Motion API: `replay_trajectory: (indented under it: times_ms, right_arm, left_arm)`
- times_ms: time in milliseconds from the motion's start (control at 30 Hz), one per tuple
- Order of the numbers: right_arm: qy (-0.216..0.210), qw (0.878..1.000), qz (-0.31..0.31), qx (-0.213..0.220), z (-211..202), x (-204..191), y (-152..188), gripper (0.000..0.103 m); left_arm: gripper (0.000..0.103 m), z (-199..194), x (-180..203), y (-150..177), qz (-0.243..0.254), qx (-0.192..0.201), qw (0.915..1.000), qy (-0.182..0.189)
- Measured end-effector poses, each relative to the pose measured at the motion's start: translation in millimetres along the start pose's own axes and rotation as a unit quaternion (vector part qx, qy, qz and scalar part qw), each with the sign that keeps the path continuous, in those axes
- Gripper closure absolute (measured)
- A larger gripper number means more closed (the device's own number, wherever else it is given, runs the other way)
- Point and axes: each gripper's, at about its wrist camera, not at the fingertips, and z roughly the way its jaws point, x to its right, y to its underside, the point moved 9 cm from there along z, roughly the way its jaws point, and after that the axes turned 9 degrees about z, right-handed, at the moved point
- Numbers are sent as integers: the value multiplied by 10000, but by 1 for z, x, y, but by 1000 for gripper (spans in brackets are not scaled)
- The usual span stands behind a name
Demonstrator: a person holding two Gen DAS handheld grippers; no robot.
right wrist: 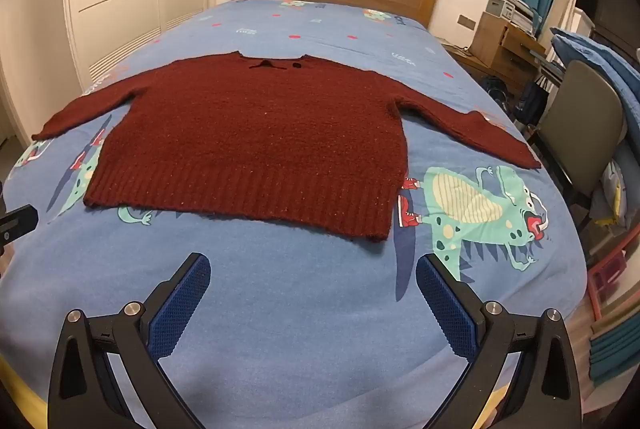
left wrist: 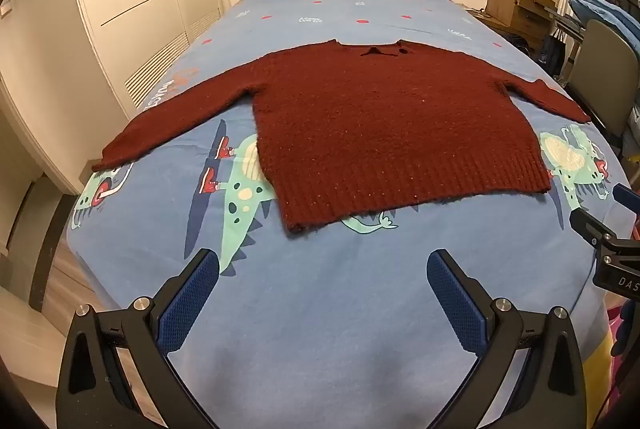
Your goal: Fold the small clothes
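Sweater [left wrist: 384, 125] lies flat on the bed [left wrist: 320, 309], sleeves spread, hem nearest. Left gripper [left wrist: 322, 269] and right gripper [right wrist: 312, 273] hover short of it, jaws wide, empty. Fuzzy knit may bunch or drag if pinched unevenly, skewing the fold.
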Motion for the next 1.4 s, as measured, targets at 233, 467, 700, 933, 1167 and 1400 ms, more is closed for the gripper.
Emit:
replay_trajectory:
  times_ms: [233,467,700,933,1167,1400]
  right_arm:
    - [-11,10000,-1,8,-1,0,0,0]
    - [-1,10000,24,12,0,2,2,0]
    - [0,10000,32,9,-2,1,1,0]
    - [-7,10000,41,11,-2,1,3,0]
    - [2,10000,46,8,1,3,2,0]
    - [0,10000,52,-1,0,3,4,0]
  left_arm:
    - [1,-2,2,0,37,-15,10000,-28]
    - [1,2,2,2,41,-33,10000,-4]
    - [1,0,4,2,21,-37,10000,46]
    - [1,2,4,2,0,-54,10000,62]
    - [1,2,2,3,-23,-61,10000,72]
    - [1,2,1,3,-32,-73,9999,71]
